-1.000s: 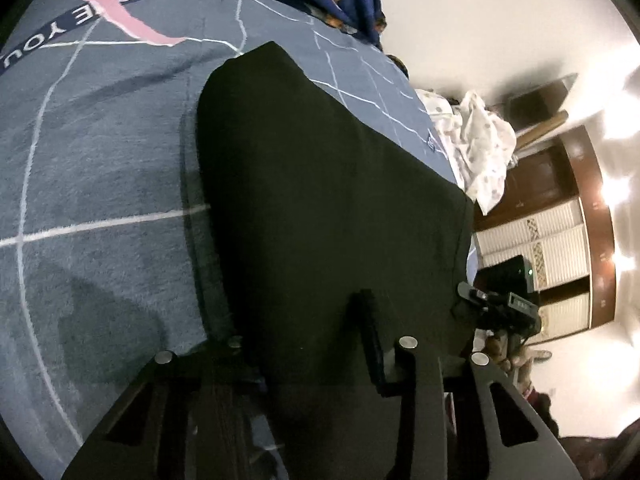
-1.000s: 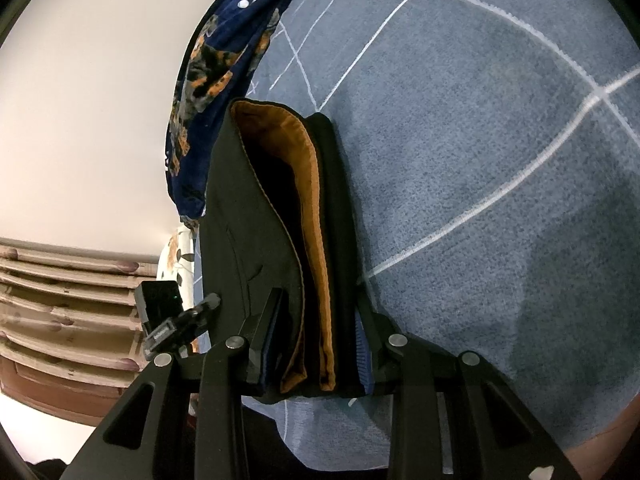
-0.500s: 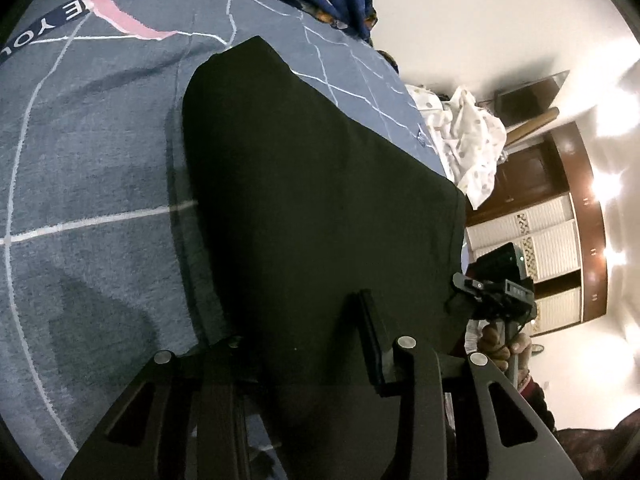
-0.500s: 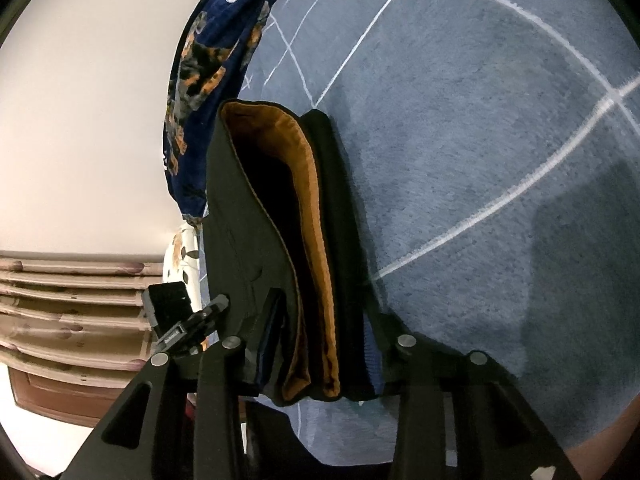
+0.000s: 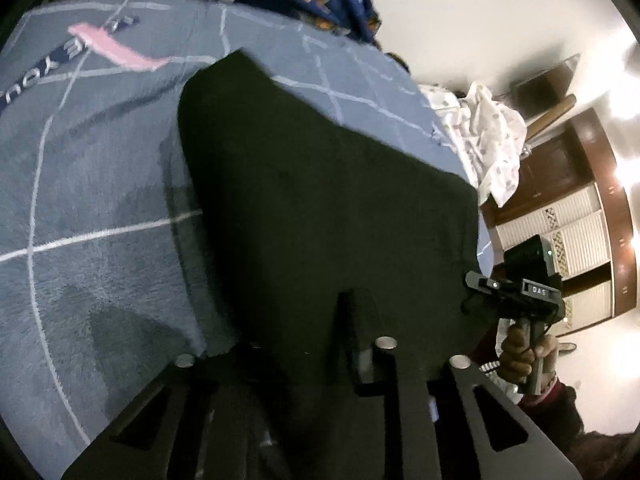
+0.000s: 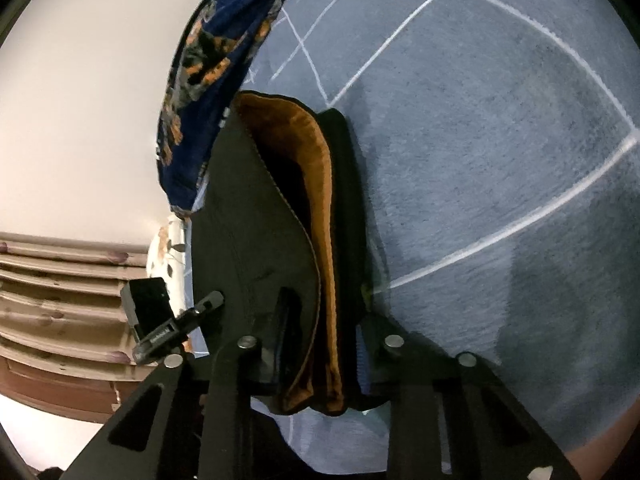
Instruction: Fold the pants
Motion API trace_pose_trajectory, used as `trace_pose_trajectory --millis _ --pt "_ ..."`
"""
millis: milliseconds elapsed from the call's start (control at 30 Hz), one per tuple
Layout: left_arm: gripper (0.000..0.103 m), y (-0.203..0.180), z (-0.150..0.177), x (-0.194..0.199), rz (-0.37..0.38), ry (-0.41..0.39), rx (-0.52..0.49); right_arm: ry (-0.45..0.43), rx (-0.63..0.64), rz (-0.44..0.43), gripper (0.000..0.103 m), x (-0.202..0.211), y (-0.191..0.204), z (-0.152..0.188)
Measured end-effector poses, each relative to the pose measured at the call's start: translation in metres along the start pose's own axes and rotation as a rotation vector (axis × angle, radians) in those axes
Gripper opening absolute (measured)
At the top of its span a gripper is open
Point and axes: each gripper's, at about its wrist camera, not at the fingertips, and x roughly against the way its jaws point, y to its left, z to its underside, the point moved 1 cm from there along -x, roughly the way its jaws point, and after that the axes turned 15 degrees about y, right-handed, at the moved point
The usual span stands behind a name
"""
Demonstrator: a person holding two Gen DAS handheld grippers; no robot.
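The black pants [image 5: 320, 208] lie folded on a blue-grey blanket [image 5: 100, 184]. My left gripper [image 5: 296, 332] is shut on their near edge; one finger [image 5: 360, 320] lies on top, the other is hidden under the cloth. In the right wrist view the pants [image 6: 248, 216] show an orange inner lining [image 6: 316, 200] at the waistband. My right gripper [image 6: 324, 320] is shut on that stacked waistband edge. The right gripper also shows in the left wrist view [image 5: 520, 292], held in a hand at the pants' far corner.
A dark blue patterned cloth [image 6: 208, 52] lies bunched at the blanket's far end by the wall. A white spotted cloth [image 5: 492, 136] hangs off the bed edge. A wooden wardrobe [image 5: 576, 216] stands beyond. The blanket [image 6: 500, 160] has white lines.
Both grippers keep their hold and have shifted slightly; the pants sit a little lower and further from the cameras, with the lifted edge drawn along the blanket.
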Motion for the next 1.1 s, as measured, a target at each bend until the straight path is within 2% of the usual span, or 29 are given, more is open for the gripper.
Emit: trace_pose_trajectory --millis 267,600,1100 --pt "0.015 -0.003 0.016 0.029 0.008 -0.062 0.002 0.015 0.010 -0.105 0.021 -0.007 0.018 0.005" --pt "0.015 0.010 0.042 0.079 -0.017 -0.143 0.056 0.083 0.080 -0.128 0.020 -0.042 0.064 0.016" --pt "0.015 0.014 0.057 0.119 -0.152 -0.228 0.038 0.123 0.160 -0.125 0.020 -0.075 0.115 0.006"
